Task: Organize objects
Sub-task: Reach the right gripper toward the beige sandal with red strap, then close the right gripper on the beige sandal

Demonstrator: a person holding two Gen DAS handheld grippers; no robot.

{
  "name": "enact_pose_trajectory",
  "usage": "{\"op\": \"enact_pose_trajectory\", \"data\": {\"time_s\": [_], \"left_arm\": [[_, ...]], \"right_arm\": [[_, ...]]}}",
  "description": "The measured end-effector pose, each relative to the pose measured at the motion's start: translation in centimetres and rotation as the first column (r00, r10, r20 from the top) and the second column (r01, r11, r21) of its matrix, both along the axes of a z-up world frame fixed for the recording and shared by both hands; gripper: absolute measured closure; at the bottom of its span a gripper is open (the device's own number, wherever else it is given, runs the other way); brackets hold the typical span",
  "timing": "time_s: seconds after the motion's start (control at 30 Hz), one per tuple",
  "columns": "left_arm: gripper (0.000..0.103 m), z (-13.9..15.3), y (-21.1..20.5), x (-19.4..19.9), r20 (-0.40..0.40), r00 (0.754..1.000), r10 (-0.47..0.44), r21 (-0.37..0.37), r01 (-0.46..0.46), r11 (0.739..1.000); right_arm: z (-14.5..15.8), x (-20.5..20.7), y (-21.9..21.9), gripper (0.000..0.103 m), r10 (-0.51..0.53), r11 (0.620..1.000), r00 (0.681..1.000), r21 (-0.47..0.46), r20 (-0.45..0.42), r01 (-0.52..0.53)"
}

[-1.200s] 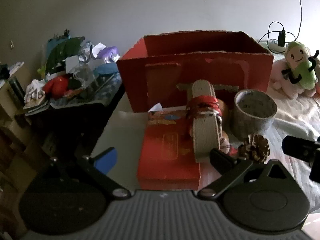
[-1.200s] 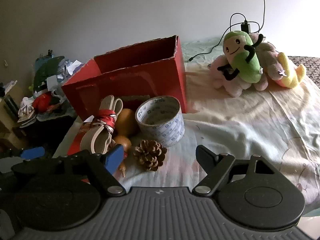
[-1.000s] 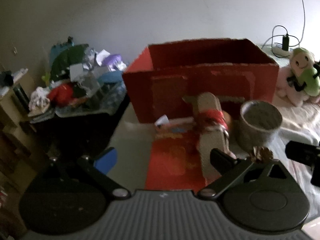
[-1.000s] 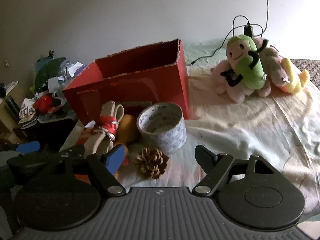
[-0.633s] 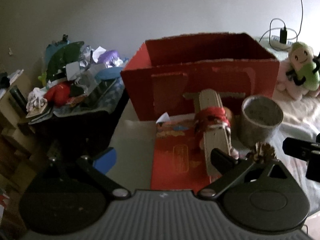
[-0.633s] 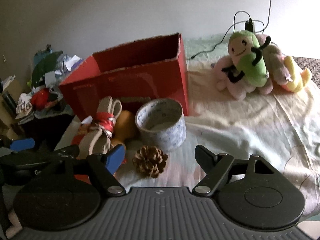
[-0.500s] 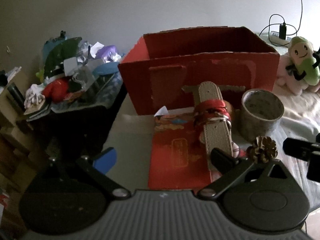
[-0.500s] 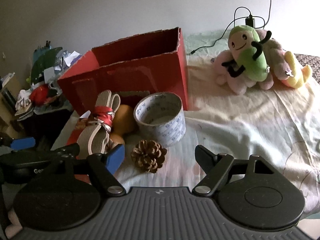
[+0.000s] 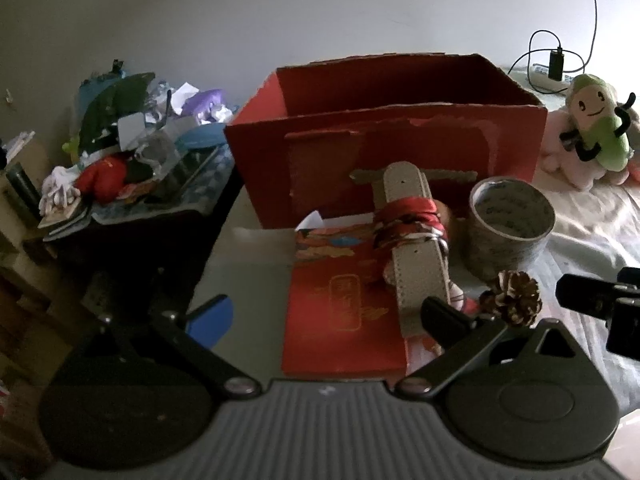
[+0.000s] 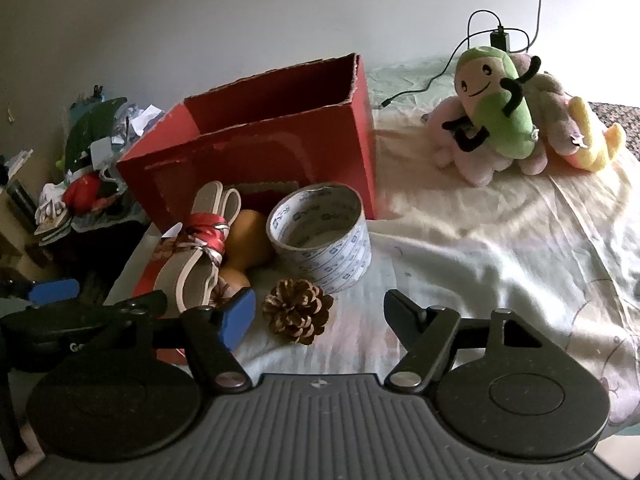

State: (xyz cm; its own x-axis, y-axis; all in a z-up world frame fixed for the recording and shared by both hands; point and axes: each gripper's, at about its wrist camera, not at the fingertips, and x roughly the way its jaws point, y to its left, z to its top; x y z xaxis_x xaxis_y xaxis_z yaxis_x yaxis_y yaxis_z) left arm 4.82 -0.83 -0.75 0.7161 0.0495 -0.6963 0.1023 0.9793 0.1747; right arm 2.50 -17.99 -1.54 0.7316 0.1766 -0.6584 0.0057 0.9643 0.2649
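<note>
An open red cardboard box point(image 9: 384, 136) point(image 10: 260, 136) stands on the bed. In front of it lie a flat red packet point(image 9: 340, 304), a beige belt bundle tied with a red scarf point(image 9: 412, 236) point(image 10: 200, 244), an orange gourd point(image 10: 252, 236), a tape roll point(image 9: 508, 220) point(image 10: 320, 236) and a pine cone point(image 9: 514, 298) point(image 10: 298, 310). My left gripper point(image 9: 324, 314) is open, hovering just short of the red packet. Open too, my right gripper point(image 10: 320, 312) has the pine cone between its fingers without touching it.
Plush toys point(image 10: 504, 116) point(image 9: 592, 132) sit at the back right beside a charger cable point(image 10: 500, 40). A cluttered dark side table point(image 9: 120, 160) stands left of the bed. Cream bedsheet point(image 10: 500, 248) spreads to the right.
Both grippers drifted slightly with small camera shifts; the objects stayed in place. Both stayed open throughout.
</note>
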Motion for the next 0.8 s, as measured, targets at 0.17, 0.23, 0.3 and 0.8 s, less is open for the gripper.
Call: {"op": "enact_pose_trajectory", "data": {"time_s": [0.17,0.23,0.3,0.8], "left_arm": [[0.002,-0.07,-0.41,0.10,-0.004,1.000,-0.006,0.001,0.006,1.000],[0.003,-0.05,-0.48,0.17,-0.003,1.000,-0.007,-0.001,0.007,1.000],[0.003,-0.10,-0.51,0.21,-0.005,1.000,-0.007,-0.005,0.007,1.000],[0.006,-0.06,-0.69,0.21,-0.016,1.000,-0.018,-0.024,0.018,1.000]], "right_arm": [[-0.16,0.05,-0.57,0.037,-0.010,1.000,1.000,0.019,-0.008,0.010],[-0.15,0.04,-0.63,0.039,-0.009,1.000,1.000,0.020,-0.005,0.009],[-0.13,0.06,-0.66,0.040,-0.006,1.000,1.000,0.020,-0.002,0.006],[-0.59,0.52,-1.00,0.042,0.008,0.998,1.000,0.064,-0.017,-0.007]]}}
